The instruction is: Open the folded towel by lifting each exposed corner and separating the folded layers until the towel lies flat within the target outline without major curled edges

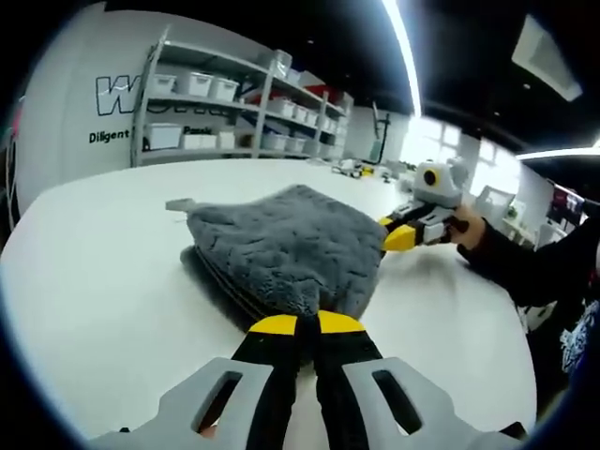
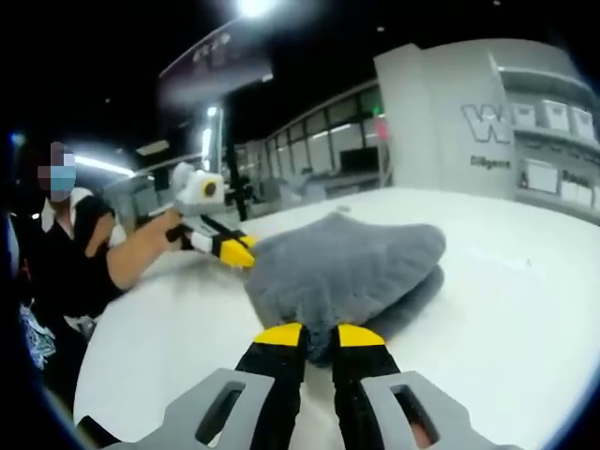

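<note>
Towel: the grey towel (image 1: 286, 246) is lying folded on the white table (image 1: 103, 281), its top layer rising clear of the stacked layers beneath, whose edges are showing at 8 o'clock in the left gripper view.

Left gripper: the left gripper (image 1: 306, 325) is sitting at 6 o'clock in its own view, its yellow-tipped jaws pressed together on the towel's near corner; in the right gripper view it (image 2: 236, 251) is coming in from 9 o'clock, a person's hand behind it.

Right gripper: the right gripper (image 2: 319, 336) is likewise pinching a towel corner at 6 o'clock in its own view, jaws closed on the cloth; in the left gripper view it (image 1: 401, 234) is meeting the towel's edge at 3 o'clock.

Key relation: the towel is lying straight ahead of each gripper, its bulk stretching away toward 12 o'clock; the two gripped corners seem to sit on neighbouring corners of the top layer, so both are equally near their holds.

Judged step: lifting and peeling the top layer open looks under way, the towel not yet flat.

Open room: bare table is spreading wide toward 9 o'clock in the left gripper view and toward 3 o'clock in the right gripper view; no target outline can be made out.

Beyond: shelving (image 1: 234, 108) with white bins is standing well apart at 11 o'clock.
</note>
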The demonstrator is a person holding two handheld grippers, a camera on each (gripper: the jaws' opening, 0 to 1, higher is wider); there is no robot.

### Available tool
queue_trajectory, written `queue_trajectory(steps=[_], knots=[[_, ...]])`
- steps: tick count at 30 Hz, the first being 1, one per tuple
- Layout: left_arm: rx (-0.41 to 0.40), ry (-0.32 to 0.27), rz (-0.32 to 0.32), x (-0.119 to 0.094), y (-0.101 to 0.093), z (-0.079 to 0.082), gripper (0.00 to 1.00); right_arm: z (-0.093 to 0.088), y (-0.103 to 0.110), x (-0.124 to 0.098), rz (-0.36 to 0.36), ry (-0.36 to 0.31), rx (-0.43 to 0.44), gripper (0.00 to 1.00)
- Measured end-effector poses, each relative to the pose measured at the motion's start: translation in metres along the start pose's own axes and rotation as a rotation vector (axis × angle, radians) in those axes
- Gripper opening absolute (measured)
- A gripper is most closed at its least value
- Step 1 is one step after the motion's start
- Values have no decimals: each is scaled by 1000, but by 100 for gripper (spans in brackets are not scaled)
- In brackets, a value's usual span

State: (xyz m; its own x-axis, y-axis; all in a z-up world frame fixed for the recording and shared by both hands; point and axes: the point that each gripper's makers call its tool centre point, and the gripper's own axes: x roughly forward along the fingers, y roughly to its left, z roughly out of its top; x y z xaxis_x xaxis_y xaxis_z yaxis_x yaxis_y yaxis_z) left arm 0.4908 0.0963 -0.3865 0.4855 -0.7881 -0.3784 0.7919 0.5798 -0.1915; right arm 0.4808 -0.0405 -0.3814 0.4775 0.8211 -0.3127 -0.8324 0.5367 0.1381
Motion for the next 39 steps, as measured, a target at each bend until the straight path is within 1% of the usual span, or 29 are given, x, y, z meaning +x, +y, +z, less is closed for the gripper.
queue_trajectory(steps=[5, 10, 13, 14, 18, 21, 25, 29, 39], knots=[[-8, 8, -17, -4, -5, -4, 3, -5, 7, -1, 6, 4, -4, 5], [16, 19, -32, -8, -11, -6, 3, -7, 10, -2, 8, 9, -17, 5], [16, 16, -44, -10, -12, -7, 3, -7, 12, -3, 16, 7, -15, 6], [33, 16, -50, -12, -14, -7, 4, -7, 13, -3, 19, 8, -14, 6], [45, 25, -83, -17, -19, -10, 3, -9, 22, -5, 41, 16, -21, 6], [52, 29, -106, -18, -22, -12, 3, -10, 24, -7, 50, 24, -30, 6], [72, 42, -137, -22, -29, -13, 3, -11, 29, -9, 74, 33, -22, 6], [74, 50, -172, -24, -35, -15, 4, -12, 33, -12, 96, 39, -13, 6], [67, 61, -203, -28, -40, -18, 3, -15, 44, -17, 139, 53, -23, 7]])
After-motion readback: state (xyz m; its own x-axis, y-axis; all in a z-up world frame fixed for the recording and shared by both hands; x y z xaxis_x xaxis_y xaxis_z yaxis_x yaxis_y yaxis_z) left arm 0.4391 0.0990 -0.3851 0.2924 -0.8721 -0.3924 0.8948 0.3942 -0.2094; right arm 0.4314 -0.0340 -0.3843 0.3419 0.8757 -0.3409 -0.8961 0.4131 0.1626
